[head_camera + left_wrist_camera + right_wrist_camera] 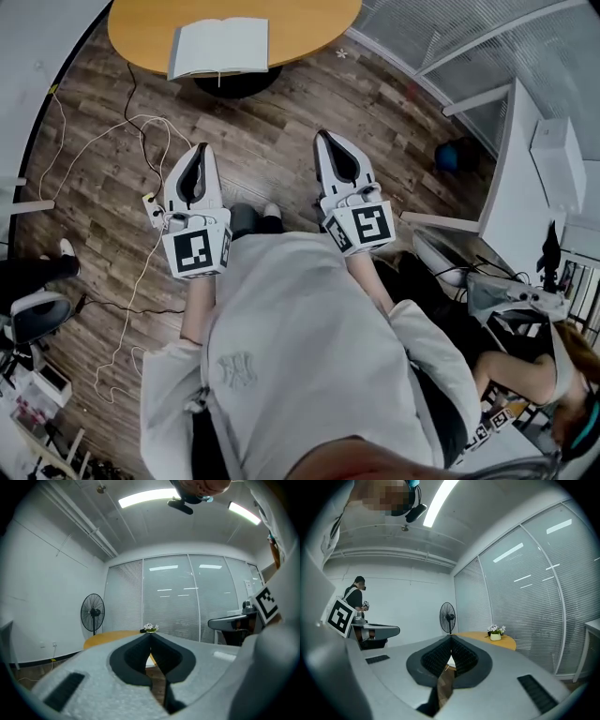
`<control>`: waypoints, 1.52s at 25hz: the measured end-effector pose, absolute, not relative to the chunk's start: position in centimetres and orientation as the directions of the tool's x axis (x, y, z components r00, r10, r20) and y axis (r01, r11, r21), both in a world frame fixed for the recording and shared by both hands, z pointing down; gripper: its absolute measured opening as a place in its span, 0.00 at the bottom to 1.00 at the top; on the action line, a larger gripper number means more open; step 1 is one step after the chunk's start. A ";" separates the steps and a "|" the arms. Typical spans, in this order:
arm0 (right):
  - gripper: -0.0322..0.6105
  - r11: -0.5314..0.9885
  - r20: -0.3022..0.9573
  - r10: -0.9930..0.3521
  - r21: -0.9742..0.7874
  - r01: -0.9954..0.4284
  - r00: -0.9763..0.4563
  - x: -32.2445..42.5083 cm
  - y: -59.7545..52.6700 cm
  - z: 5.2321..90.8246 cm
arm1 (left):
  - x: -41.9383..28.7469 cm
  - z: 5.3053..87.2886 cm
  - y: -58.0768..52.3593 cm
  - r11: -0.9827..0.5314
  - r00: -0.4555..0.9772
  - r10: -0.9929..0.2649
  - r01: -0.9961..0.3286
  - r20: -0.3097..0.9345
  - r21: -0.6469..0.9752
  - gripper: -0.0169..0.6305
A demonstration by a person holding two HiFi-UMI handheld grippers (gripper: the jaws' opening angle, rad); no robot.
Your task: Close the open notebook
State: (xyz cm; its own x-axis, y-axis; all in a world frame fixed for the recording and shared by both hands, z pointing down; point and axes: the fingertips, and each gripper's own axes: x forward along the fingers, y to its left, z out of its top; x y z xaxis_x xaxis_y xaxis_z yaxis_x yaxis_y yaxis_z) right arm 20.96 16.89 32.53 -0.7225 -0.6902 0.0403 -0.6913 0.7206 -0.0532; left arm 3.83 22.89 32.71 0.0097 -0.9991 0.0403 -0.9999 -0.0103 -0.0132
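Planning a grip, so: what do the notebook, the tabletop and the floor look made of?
Notebook: paper, matte white pages lying open. Tabletop: likely wood or laminate, smooth orange-tan, no grain visible. Floor: wood-look planks, grey-brown with streaked grain; real wood or vinyl unclear.

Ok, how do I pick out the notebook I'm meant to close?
Find the round wooden table at the top of the head view. The notebook lies open near its front edge, left of centre. It is flat, with white pages facing up and a crease down the middle.
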 end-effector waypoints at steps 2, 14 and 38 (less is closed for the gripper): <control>0.04 0.717 0.046 -0.692 -0.068 -0.694 -0.720 20.9 15.7 32.8 | 3.6 32.6 21.8 -0.004 0.003 -0.999 -1.000 0.047 -0.012 0.05; 0.04 0.701 0.100 -0.700 -0.092 -0.707 -0.707 16.6 7.9 34.9 | -0.6 33.9 12.5 -0.047 0.048 -0.997 -0.999 0.064 0.017 0.05; 0.04 0.626 0.085 -0.772 -0.071 -0.777 -0.630 1.2 -10.3 33.3 | -19.1 34.2 -5.6 -0.108 0.113 -0.990 -0.993 0.085 0.056 0.05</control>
